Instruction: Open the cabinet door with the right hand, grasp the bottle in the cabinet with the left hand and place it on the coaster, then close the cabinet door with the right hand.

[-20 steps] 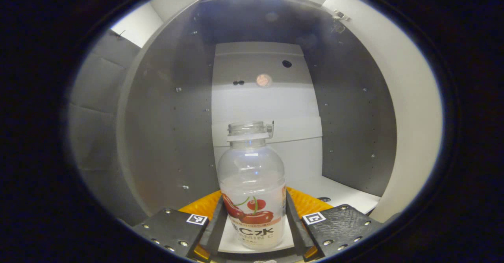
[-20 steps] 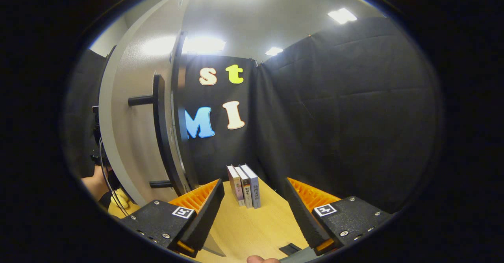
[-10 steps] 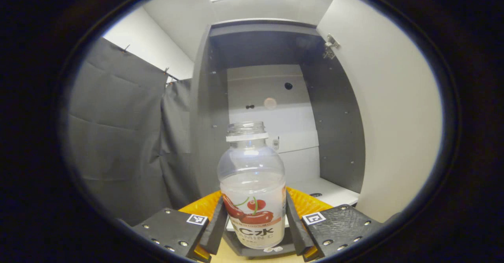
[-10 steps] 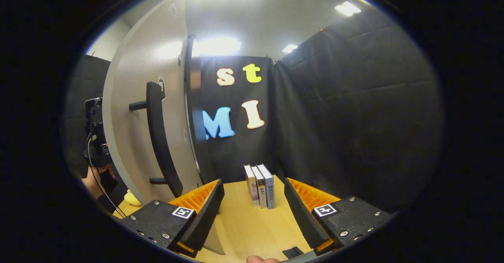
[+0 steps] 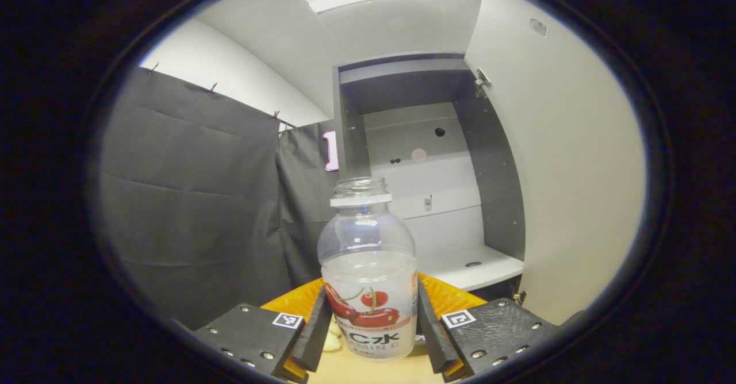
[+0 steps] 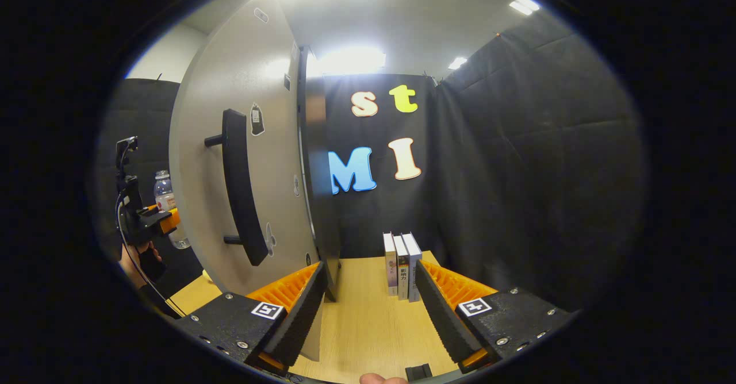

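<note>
Clear, smooth plastic makes up the bottle [image 5: 368,269], a rounded shape with a threaded open neck, a white collar ring and a printed label with red fruit; it stands upright, pinched between the two dark ribbed pads of the left gripper [image 5: 372,329], which press on its label from both sides. Orange ridged plastic backs each pad, and matte black blocks with bright screws and small square markers sit outside them. Behind the bottle the cabinet [image 5: 425,160] stands open, its inner walls dark grey and dotted with small holes, its back panel pale, its white shelf [image 5: 471,266] bare; the bottle is out in front of it, above a light wood tabletop [image 5: 368,369]. The pale, flat cabinet door [image 5: 569,160] swings out on the right of the left gripper view. In the right gripper view the right gripper [image 6: 371,303] has its fingers spread wide with nothing between them, over the same grainy wooden top. The door's outer face [image 6: 259,160] carries a long, curved black handle [image 6: 238,194] on two round posts. Three thin books [image 6: 401,266] stand upright against the black cloth. At far left the other gripper holds the bottle [image 6: 167,206] aloft.
</note>
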